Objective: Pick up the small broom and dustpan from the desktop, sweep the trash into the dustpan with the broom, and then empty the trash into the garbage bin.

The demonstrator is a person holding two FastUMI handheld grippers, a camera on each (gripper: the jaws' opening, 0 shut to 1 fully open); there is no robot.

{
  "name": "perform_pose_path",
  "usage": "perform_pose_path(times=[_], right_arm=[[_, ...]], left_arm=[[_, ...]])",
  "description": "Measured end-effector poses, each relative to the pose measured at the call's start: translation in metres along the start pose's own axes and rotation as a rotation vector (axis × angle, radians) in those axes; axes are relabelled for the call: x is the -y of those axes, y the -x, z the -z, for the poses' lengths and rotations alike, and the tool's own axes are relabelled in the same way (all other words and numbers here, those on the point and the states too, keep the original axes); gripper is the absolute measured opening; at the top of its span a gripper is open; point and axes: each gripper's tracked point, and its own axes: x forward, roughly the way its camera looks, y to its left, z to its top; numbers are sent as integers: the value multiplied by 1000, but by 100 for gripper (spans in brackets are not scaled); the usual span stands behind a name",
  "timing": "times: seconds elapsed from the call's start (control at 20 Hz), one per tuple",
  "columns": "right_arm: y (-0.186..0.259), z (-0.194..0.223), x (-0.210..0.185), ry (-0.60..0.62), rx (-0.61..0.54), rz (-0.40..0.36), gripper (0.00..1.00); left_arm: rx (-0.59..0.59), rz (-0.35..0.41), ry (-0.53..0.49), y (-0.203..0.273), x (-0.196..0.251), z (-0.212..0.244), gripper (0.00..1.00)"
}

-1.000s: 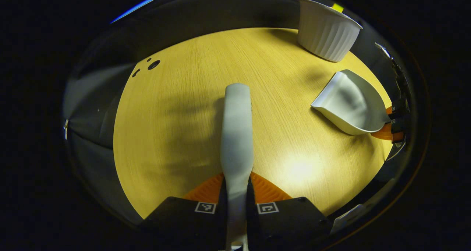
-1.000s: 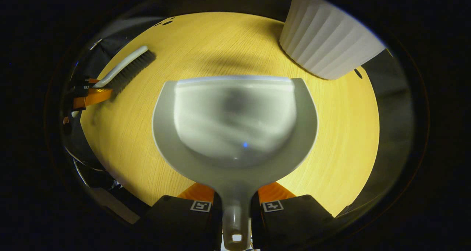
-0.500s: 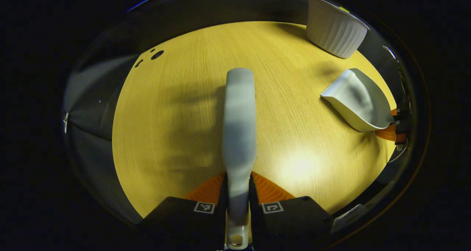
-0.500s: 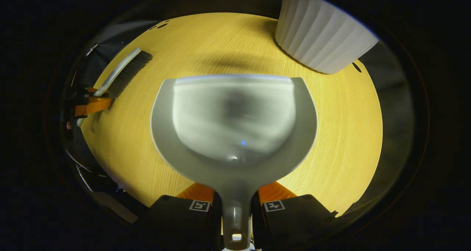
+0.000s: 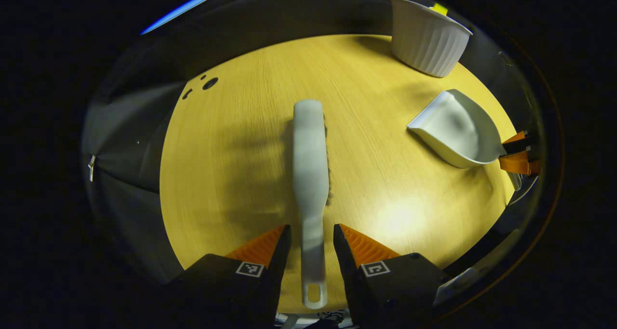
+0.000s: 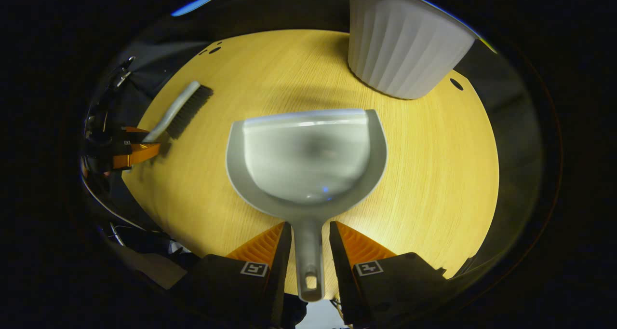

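Left tool (image 5: 311, 237): low over the near edge of the tabletop (image 5: 241, 150), pointing along the broom; its fingers stand apart on either side of the broom's handle with a gap on each side, so it is open and not gripping.
Left tool from the right gripper view (image 6: 140, 150): at the tabletop's left edge, just at the handle end of the broom.
Right tool (image 6: 311, 237): low over the near edge of the tabletop (image 6: 434, 174), aimed at the dustpan; the fingers flank the dustpan's handle without pressing on it, so it too is open.
Right tool from the left gripper view (image 5: 518, 150): at the tabletop's right edge, just behind the dustpan.
Broom (image 5: 310, 165): lying flat on the tabletop, handle toward the left tool, head pointing away; dark bristles show along its side in the right gripper view (image 6: 185, 109).
Dustpan (image 6: 308, 160): resting on the tabletop to the right of the broom and well apart from it, mouth facing away from the right tool; its scoop looks bare inside. In the left gripper view (image 5: 455, 129) it sits near the bin.
Garbage bin (image 6: 402, 44): white, ribbed, upright at the tabletop's far right, beyond the dustpan's lip; its inside cannot be seen from either view (image 5: 426, 42).
Tabletop holes (image 5: 209, 83): small dark openings at the far left corner, well apart from the broom.
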Motion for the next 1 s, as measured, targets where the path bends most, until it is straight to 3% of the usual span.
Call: perform_pose_path(times=[0.25,0.6,0.75,1.0], right_arm=[[67,-44,-1,-1,207,16,52],[168,-124,-11,2,586,47,52],[208,-152,-12,19,746,74,52],[270,-191,-15,63,982,124,51]], left_arm=[[193,-5,8,61,-2,-47,58],[659,4,107,178,1,-155,58],[822,-17,78,223,0,-182,58],[1006,25,110,279,21,-199,58]])
